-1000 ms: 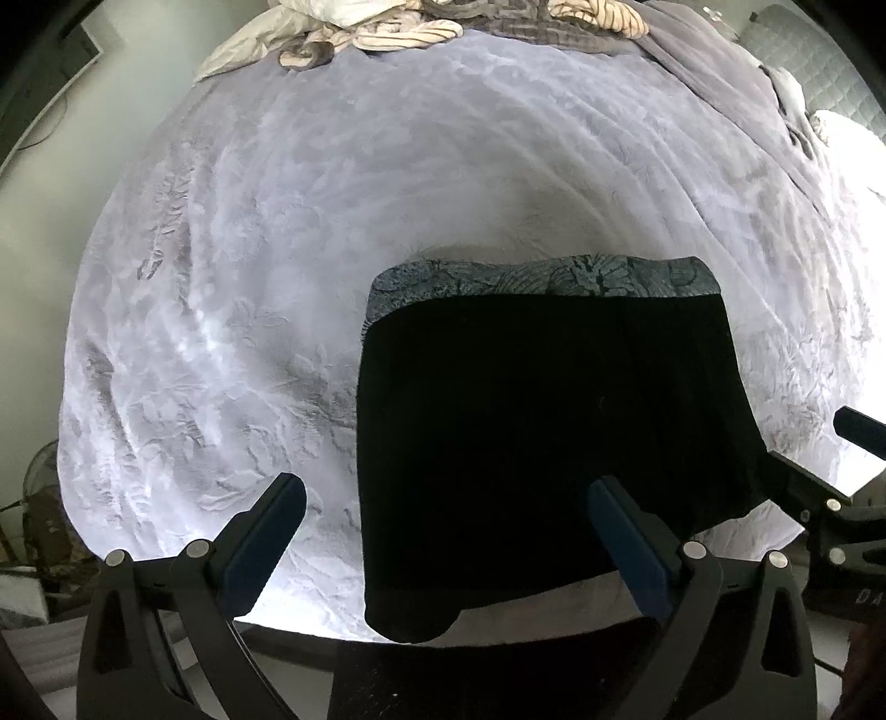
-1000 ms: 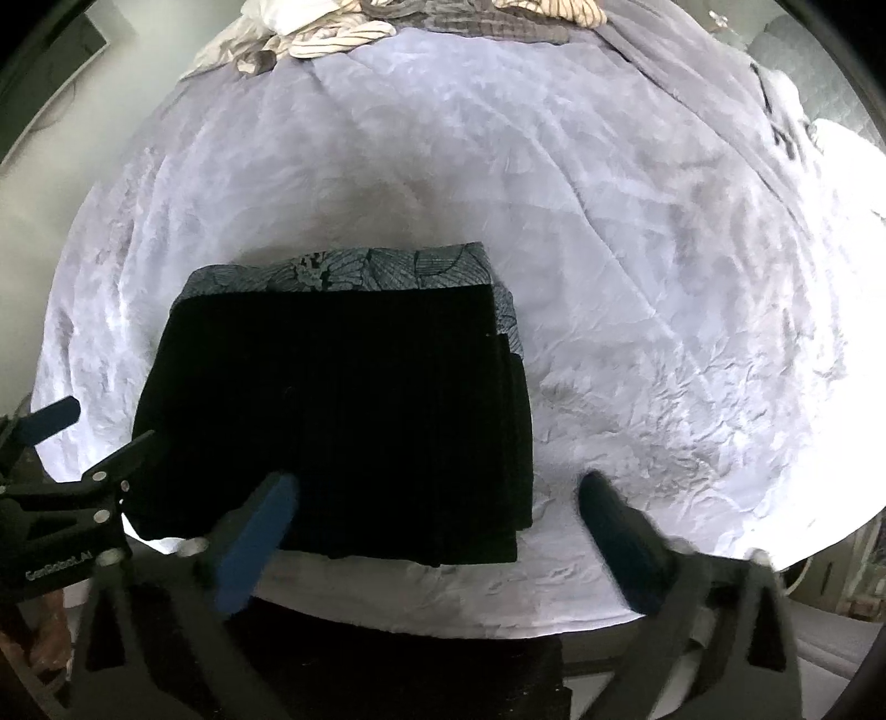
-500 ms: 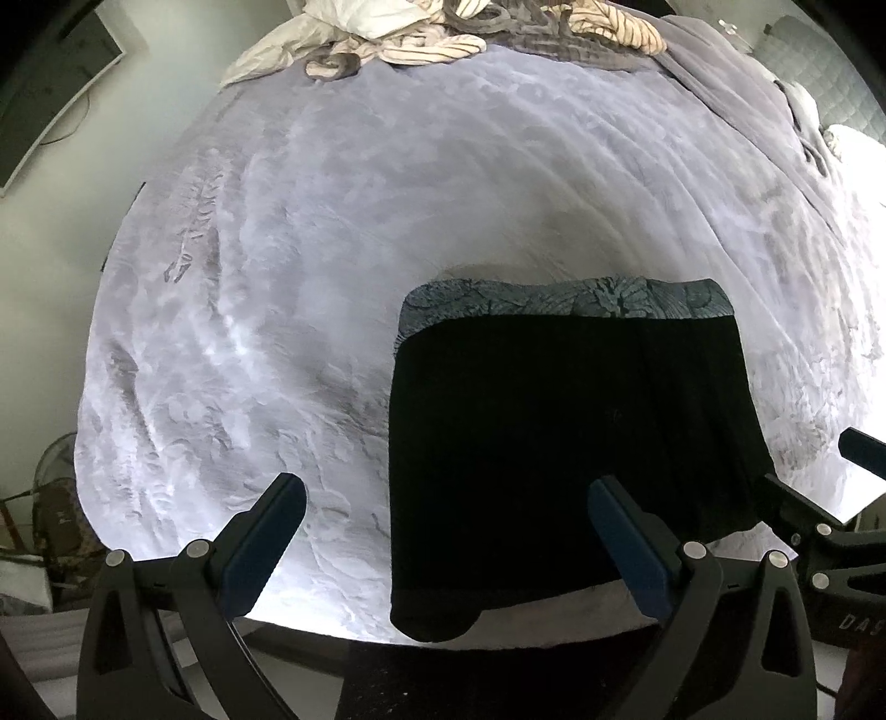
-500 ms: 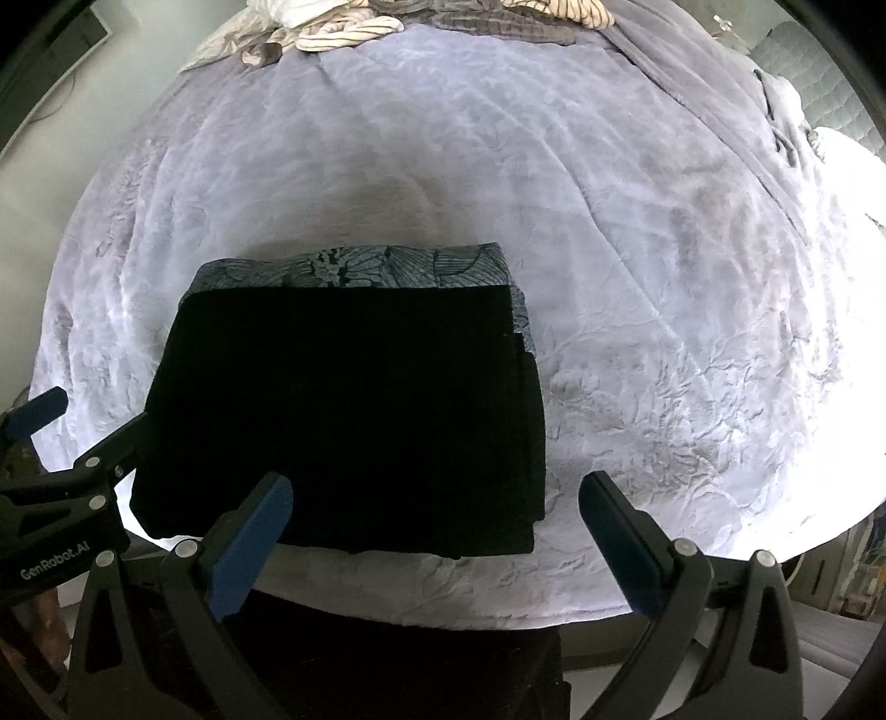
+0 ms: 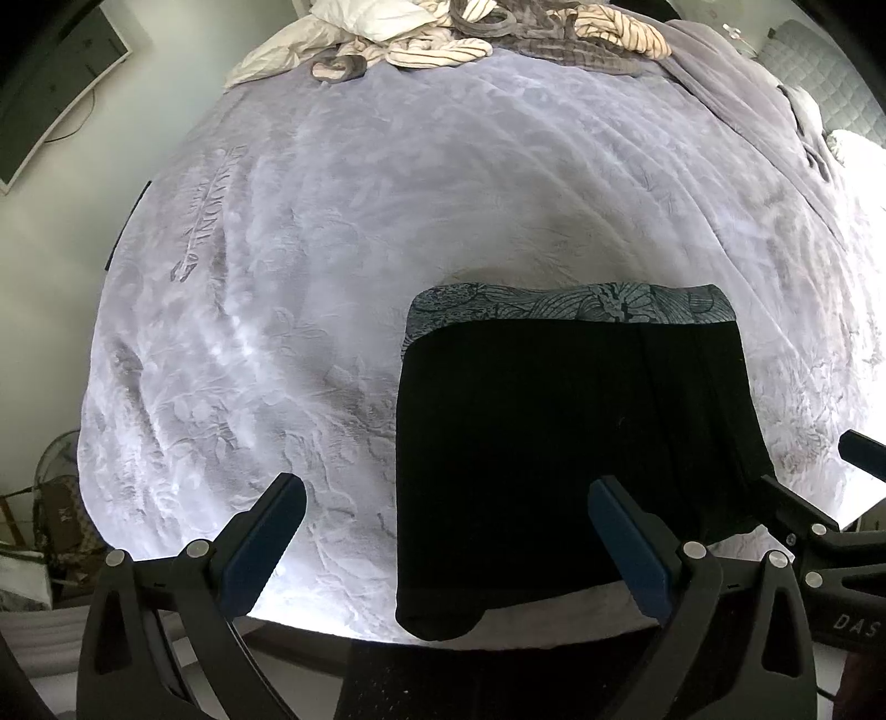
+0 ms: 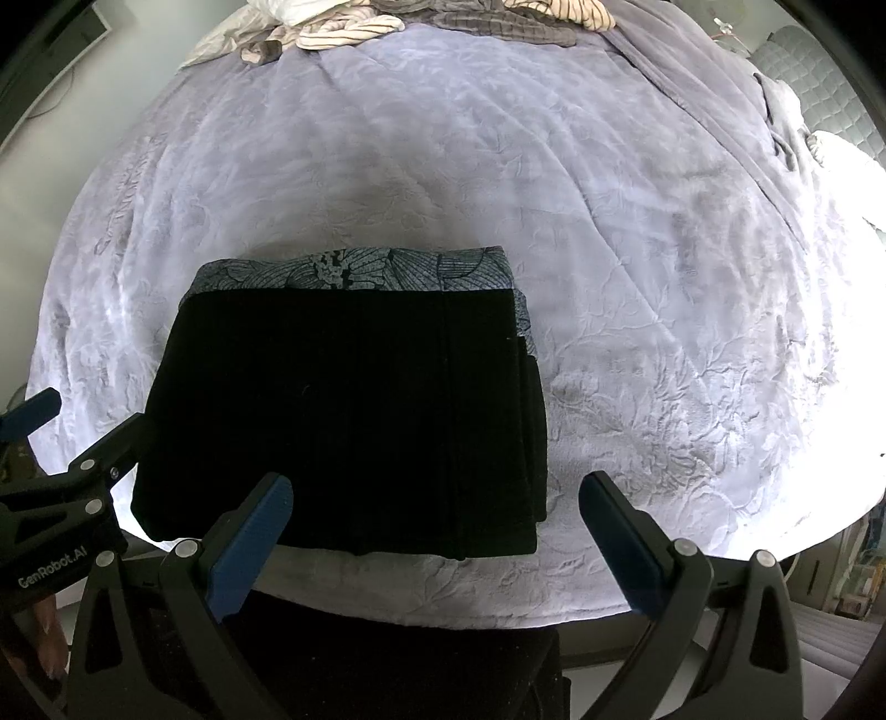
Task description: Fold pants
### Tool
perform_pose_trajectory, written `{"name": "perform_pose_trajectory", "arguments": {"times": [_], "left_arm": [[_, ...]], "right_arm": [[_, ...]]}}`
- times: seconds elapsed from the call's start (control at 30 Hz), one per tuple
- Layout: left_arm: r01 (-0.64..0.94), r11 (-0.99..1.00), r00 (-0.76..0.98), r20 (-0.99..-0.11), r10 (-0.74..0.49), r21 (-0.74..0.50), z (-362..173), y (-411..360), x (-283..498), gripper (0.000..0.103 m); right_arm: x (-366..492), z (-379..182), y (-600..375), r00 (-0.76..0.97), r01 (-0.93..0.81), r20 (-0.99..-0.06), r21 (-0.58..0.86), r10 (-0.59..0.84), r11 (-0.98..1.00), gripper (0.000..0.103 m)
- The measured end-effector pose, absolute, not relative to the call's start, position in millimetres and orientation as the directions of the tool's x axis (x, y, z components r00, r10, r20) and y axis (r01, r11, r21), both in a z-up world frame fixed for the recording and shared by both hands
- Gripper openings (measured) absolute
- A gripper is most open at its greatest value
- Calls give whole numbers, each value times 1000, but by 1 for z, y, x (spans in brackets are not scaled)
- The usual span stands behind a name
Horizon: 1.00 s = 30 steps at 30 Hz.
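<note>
The black pants (image 5: 565,443) lie folded into a compact rectangle near the front edge of the bed, with a grey leaf-patterned band (image 5: 565,304) along the far side. The same folded pants (image 6: 349,410) fill the lower left of the right wrist view. My left gripper (image 5: 446,531) hovers open above the bed's front edge, its right finger over the pants' near part and nothing held. My right gripper (image 6: 434,531) is open too, above the pants' near right corner, also empty. Each gripper shows at the edge of the other's view.
A pale lilac embossed blanket (image 5: 387,221) covers the bed. Crumpled striped and white clothes (image 5: 443,33) pile at the far end, and a grey blanket (image 5: 747,94) runs along the far right. A wall screen (image 5: 50,83) hangs left; a bag (image 5: 61,515) sits on the floor.
Both grippers have drawn back and up from the folded pants, so more of the bed's far end shows. The pants lie still and both grippers stay open.
</note>
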<state>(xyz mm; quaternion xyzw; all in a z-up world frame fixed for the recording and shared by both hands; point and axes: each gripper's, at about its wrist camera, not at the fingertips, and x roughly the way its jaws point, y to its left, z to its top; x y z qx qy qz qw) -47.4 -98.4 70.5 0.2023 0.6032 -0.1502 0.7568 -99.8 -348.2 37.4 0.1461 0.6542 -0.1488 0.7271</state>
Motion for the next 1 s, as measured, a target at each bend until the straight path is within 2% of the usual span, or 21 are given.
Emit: {"name": "perform_pose_trajectory", "arguments": {"times": [1.0], "left_arm": [[454,884,241,-971,2,114,72,-95,-48,102]], "right_arm": [[-99,34,-346,89,406,-996,27,-10,914,103]]}}
